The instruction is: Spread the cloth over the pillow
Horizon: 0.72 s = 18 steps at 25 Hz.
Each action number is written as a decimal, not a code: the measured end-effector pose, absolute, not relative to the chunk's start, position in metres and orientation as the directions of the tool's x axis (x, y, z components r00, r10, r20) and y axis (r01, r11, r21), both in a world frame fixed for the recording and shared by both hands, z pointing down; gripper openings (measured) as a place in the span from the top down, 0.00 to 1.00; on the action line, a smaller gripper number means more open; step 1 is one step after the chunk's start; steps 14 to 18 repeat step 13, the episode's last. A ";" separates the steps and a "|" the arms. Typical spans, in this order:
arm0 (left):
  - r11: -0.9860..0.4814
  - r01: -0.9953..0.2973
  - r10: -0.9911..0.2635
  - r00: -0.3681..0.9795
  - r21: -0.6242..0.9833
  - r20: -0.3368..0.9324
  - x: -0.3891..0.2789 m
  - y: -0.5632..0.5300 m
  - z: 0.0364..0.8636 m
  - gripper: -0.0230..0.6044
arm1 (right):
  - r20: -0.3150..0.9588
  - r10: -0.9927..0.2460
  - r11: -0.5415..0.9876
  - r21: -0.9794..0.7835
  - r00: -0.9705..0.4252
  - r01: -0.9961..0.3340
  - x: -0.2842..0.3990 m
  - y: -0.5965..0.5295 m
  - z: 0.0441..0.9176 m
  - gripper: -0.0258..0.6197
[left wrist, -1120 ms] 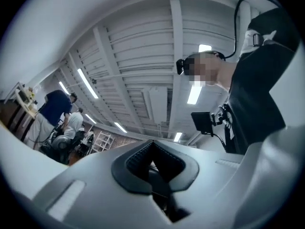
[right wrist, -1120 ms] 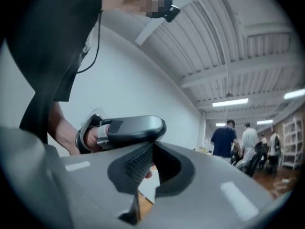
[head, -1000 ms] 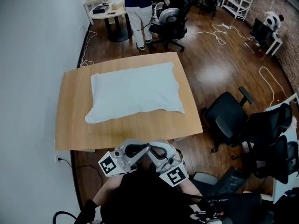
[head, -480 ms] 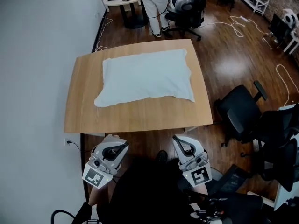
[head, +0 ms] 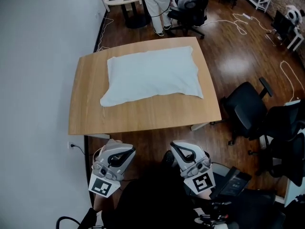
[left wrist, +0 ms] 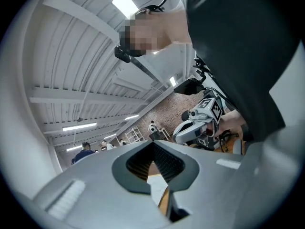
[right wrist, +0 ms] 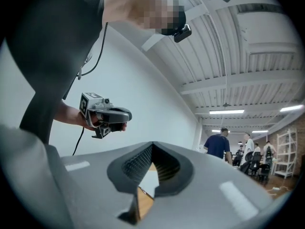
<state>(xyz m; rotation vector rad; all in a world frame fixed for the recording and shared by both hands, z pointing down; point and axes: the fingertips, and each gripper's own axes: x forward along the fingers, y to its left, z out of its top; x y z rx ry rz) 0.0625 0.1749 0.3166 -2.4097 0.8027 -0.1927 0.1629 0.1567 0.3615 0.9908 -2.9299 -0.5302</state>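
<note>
One cloth-covered pillow lay centred on the wooden surface, its long axis running left to right, right end slightly farther. The left tongs and right tongs hovered nearer, both pressed together, pinching nothing.

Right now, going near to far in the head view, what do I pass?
left gripper and right gripper side by side → wooden table → white pillow → standing person's legs.
</note>
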 end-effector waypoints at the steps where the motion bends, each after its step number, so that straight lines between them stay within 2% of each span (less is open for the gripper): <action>1: -0.644 -0.507 -0.589 0.807 -0.573 -0.052 0.055 0.180 0.314 0.96 | -0.094 -0.592 0.742 0.324 -0.801 -0.587 0.156 0.163 0.359 0.96; 10: -0.651 -0.550 -0.552 0.816 -0.523 -0.171 -0.020 0.248 0.310 0.96 | -0.040 -0.629 0.713 0.368 -0.776 -0.597 0.082 0.251 0.341 0.96; 18: -0.668 -0.528 -0.512 0.838 -0.524 -0.190 -0.034 0.265 0.322 0.96 | -0.043 -0.641 0.700 0.378 -0.766 -0.606 0.061 0.271 0.343 0.96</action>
